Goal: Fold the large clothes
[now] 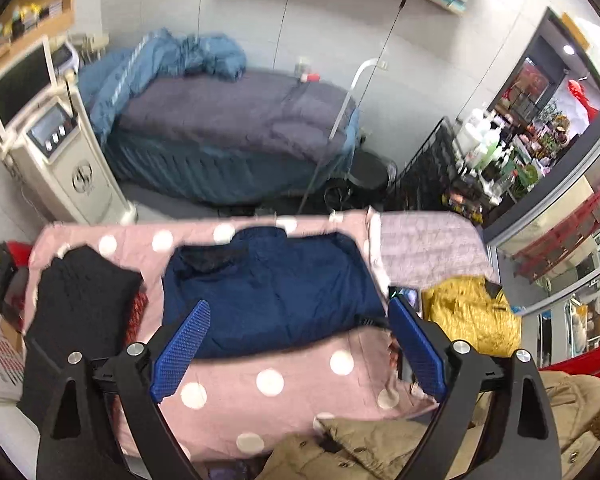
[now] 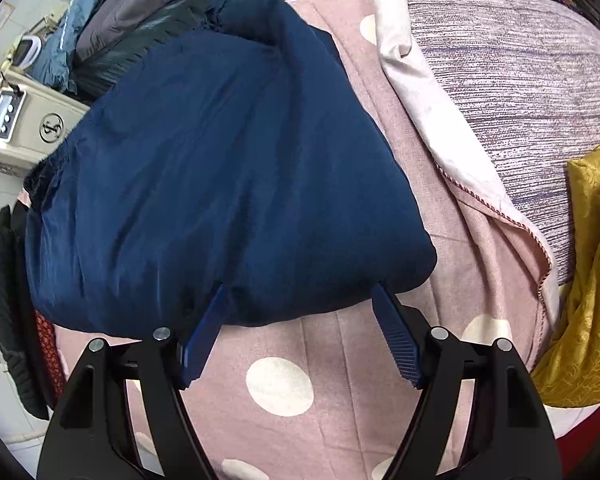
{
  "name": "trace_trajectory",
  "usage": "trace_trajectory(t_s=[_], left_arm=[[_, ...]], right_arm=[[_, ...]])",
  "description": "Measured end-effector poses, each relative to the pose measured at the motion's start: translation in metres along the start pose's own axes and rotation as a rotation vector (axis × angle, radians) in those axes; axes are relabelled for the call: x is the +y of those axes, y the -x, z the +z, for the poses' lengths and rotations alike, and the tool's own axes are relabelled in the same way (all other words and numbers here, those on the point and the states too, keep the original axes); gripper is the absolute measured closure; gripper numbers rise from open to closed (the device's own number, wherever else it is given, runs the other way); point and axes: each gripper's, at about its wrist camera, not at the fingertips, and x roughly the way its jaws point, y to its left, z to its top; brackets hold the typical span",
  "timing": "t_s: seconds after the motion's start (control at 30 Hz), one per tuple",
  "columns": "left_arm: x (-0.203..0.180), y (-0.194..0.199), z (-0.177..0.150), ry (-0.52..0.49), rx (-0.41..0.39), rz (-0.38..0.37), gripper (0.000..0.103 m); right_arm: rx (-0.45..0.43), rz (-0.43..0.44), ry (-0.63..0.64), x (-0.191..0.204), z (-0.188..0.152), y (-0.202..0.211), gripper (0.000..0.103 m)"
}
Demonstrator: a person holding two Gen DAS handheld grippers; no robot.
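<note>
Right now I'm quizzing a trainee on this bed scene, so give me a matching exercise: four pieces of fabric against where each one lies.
Things:
1. navy jacket
2. black garment
3. yellow garment
4. khaki coat

Places, as the left wrist camera sees them:
A. right of the polka-dot blanket
B. middle of the blanket
C. near edge, under the gripper
D. left edge of the blanket

Pairs: 1-B, 2-D, 3-A, 4-C

Counting what we are seeing

We are seeing one navy jacket (image 1: 272, 280), one yellow garment (image 1: 472, 312), one black garment (image 1: 80, 296), one tan coat (image 1: 380, 448), two grippers.
</note>
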Motion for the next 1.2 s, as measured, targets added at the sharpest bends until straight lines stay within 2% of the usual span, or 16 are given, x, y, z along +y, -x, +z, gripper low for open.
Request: trace_trajectory(t_s=[0.07,0.1,0.17,0.27,0.37,0.43,0.6,0.63,0.7,0.8,0.9,1.03,1.2], left_arm=[[0.023,-0.028,-0.005,0.062,0.024,-0.040,0.012],[0.042,-0.055,-0.012,0.104,0.041,-0.065,0.012],[0.074,-0.100,-0.028,0.170,0.062,-0.077,0.012],[0.114,-0.164,-0.059,0.217,0.110,-0.088,0.013],[0.165,-0.231,-0.101,0.366,0.167,-0.223,0.014],[0.193,-0.256,-0.120,0.444,0.161,-0.261,0.014],[0.268,-0.295,-0.160,0.605,0.099,-0.208,0.014],[0.280,-0.300,-0.163,0.620,0.095,-0.216,0.013],[0.304,-0.314,-0.164,0.623,0.117,-0.151,0.013],[0.328,-0.336,-0.157,0.564,0.152,-0.111,0.013],[0.345,-0.364,-0.147,0.539,0.195,-0.085,0.013],[0.358,-0.405,-0.131,0.513,0.244,-0.113,0.012],[0.354,-0.453,-0.117,0.507,0.319,-0.130,0.009]], right_arm=[[-0.016,0.042,-0.017,-0.006,0.000,0.002,0.029],[-0.019,0.055,-0.023,-0.009,0.001,0.003,0.029],[-0.028,0.102,-0.061,-0.019,-0.001,0.004,0.029],[-0.025,0.162,-0.114,-0.037,-0.003,0.003,0.029],[-0.027,0.209,-0.135,-0.056,-0.005,0.003,0.029],[-0.023,0.242,-0.155,-0.067,-0.007,0.000,0.029],[-0.016,0.374,-0.304,-0.103,-0.014,-0.008,0.029],[-0.030,0.392,-0.328,-0.110,-0.013,-0.008,0.029],[-0.061,0.395,-0.347,-0.123,-0.007,-0.007,0.029],[-0.093,0.402,-0.309,-0.135,0.016,-0.004,0.029],[-0.064,0.401,-0.223,-0.133,0.039,-0.010,0.029],[0.011,0.430,-0.108,-0.112,0.078,-0.033,0.029],[0.074,0.453,-0.017,-0.092,0.112,-0.057,0.029]])
